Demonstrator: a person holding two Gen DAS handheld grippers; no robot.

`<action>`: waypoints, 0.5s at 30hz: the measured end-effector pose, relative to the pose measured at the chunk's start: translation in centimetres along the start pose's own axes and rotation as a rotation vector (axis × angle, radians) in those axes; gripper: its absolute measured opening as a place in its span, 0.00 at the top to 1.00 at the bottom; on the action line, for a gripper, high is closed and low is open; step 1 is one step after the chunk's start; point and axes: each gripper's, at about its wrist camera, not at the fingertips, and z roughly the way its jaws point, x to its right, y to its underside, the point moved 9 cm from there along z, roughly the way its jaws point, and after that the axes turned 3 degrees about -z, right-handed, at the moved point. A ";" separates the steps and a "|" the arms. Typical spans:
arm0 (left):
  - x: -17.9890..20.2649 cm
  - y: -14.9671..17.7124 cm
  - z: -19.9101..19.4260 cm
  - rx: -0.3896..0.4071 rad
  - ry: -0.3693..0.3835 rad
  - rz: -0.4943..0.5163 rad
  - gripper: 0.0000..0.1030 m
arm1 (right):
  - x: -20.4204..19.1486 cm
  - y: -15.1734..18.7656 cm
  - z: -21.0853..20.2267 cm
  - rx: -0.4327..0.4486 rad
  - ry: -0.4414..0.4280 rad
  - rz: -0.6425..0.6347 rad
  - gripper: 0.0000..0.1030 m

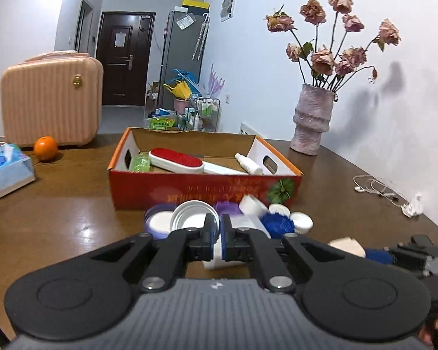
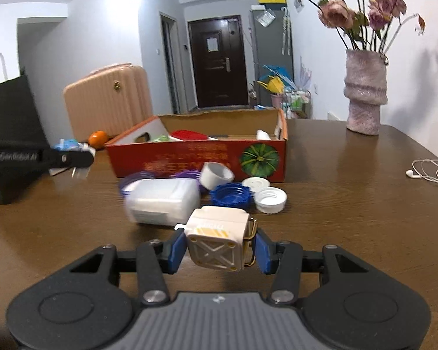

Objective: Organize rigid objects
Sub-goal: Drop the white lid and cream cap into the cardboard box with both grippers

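Observation:
An orange cardboard box (image 1: 204, 192) (image 2: 198, 160) sits mid-table, holding a red lint brush (image 1: 175, 159), a white bottle (image 1: 248, 163) and a green item (image 1: 140, 162). Before it lie lids and caps: a metal lid (image 1: 194, 217), a blue cap (image 2: 230, 194), white caps (image 2: 270, 199). My left gripper (image 1: 218, 233) is shut on a white translucent container (image 1: 216, 258) (image 2: 163, 201). My right gripper (image 2: 219, 248) is closed on a cream boxy item with a brass clasp (image 2: 219, 242), just above the table.
A vase of dried roses (image 1: 312, 119) stands at the back right. White earphones (image 1: 385, 192) lie at the right edge. A pink suitcase (image 1: 49, 99), an orange (image 1: 45, 148) and a tissue pack (image 1: 7, 169) are at the left.

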 end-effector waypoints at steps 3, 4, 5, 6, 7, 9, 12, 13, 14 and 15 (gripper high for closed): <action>-0.1 0.8 -1.7 -0.002 -0.011 0.003 0.96 | -1.3 0.0 -1.5 0.018 -0.020 -0.014 0.54; -0.2 0.9 -2.0 -0.003 -0.017 -0.002 0.96 | -1.8 0.0 -1.9 0.024 -0.028 -0.019 0.54; -0.3 1.1 -2.2 -0.005 -0.020 -0.007 0.96 | -2.3 0.0 -2.3 0.029 -0.037 -0.025 0.54; -0.5 1.2 -2.4 -0.005 -0.023 -0.010 0.96 | -2.8 0.0 -2.5 0.032 -0.045 -0.031 0.54; -0.6 1.1 -2.6 -0.001 -0.026 -0.014 0.96 | -3.1 0.0 -2.8 0.035 -0.050 -0.033 0.54; -0.8 0.9 -2.7 0.006 -0.023 -0.021 0.96 | -3.6 -0.1 -3.2 0.039 -0.057 -0.038 0.54; -0.9 0.1 -2.1 0.016 -0.012 -0.010 0.96 | -4.1 -0.3 -3.5 0.046 -0.063 -0.046 0.54; -0.8 -0.5 -1.6 0.022 -0.007 -0.001 0.96 | -4.1 -0.4 -3.5 0.048 -0.063 -0.046 0.54; -0.8 -1.2 -1.0 0.025 0.002 0.009 0.96 | -4.1 -0.6 -3.4 0.048 -0.064 -0.045 0.54; -0.7 -2.2 -0.1 0.024 0.020 0.019 0.96 | -4.0 -0.8 -3.3 0.046 -0.069 -0.040 0.54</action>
